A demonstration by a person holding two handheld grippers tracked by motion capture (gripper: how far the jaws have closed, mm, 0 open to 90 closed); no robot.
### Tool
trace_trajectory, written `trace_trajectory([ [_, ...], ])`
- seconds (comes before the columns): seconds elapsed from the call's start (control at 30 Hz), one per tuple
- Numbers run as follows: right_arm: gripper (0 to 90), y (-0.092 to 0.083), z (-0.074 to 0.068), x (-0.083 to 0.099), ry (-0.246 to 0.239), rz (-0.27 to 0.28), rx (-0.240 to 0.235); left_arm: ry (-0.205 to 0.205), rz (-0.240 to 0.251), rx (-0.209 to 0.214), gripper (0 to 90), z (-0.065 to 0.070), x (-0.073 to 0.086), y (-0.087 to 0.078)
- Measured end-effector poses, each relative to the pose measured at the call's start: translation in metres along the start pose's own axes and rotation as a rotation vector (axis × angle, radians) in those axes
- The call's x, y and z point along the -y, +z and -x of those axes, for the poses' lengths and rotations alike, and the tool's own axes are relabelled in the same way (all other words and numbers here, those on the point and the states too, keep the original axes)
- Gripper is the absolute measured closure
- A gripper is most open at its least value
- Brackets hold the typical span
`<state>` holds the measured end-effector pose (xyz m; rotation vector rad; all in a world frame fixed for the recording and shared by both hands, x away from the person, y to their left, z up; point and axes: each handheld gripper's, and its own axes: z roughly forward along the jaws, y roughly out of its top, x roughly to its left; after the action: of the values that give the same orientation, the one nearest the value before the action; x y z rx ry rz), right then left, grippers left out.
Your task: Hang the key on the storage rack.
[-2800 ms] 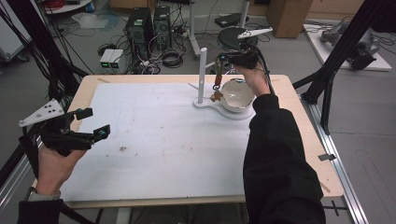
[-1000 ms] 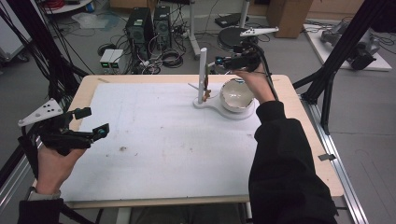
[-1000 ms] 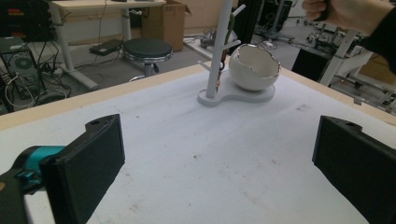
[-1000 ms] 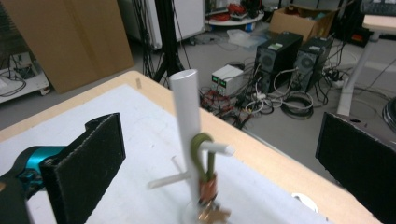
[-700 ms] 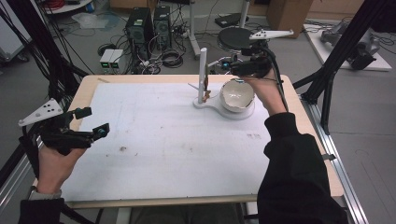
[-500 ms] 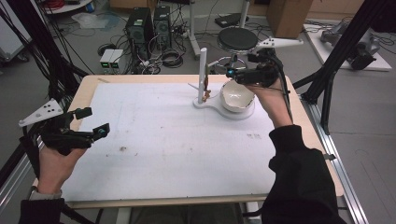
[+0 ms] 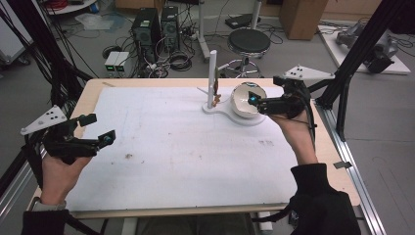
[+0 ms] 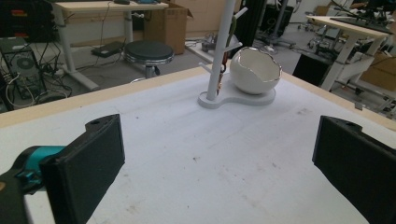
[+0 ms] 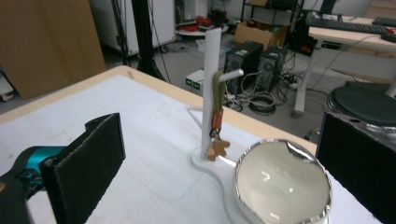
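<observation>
— Two grippers, both spread wide? What about the right gripper (image 7: pixel 258 101)?

— Its jaws stand far apart and hold nothing. It hovers at the far right part of the tabletop (image 7: pixel 161 161), its tips just beside the white bowl (image 7: pixel 243 99), at the rim; I cannot tell if they touch.

— And the bowl?

— It sits on a white stand (image 7: pixel 222 108) near the far edge, right of the middle, beside the stand's upright post (image 7: pixel 212 78). In the right gripper view the bowl (image 9: pixel 282 189) lies between the jaws, its silver rim chipped-looking.

— Anything on the post?

— A keychain (image 9: pixel 217 122) with a green strap hangs from a peg, its brown charm down near the base.

— The left gripper (image 7: pixel 93 129)?

— Also wide, empty, held above the near left corner, well apart from the stand.
</observation>
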<state>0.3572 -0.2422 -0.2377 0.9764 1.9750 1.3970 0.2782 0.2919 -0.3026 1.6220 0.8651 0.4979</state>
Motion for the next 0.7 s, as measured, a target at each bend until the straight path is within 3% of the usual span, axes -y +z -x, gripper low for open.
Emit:
trace_trajectory([
  [0.4,0.4,-0.03,-0.013,0.033,0.016,0.021,0.035,-0.012,0.016,0.003,2.7,0.004,0.004,-0.003],
  [0.57,0.4,-0.039,-0.018,0.044,0.007,-0.011,0.065,0.005,0.013,-0.001,2.7,0.006,0.001,-0.004],
  [0.7,0.4,-0.054,-0.02,0.05,0.01,0.02,0.083,0.008,0.013,0.0,2.7,0.007,0.0,-0.005],
])
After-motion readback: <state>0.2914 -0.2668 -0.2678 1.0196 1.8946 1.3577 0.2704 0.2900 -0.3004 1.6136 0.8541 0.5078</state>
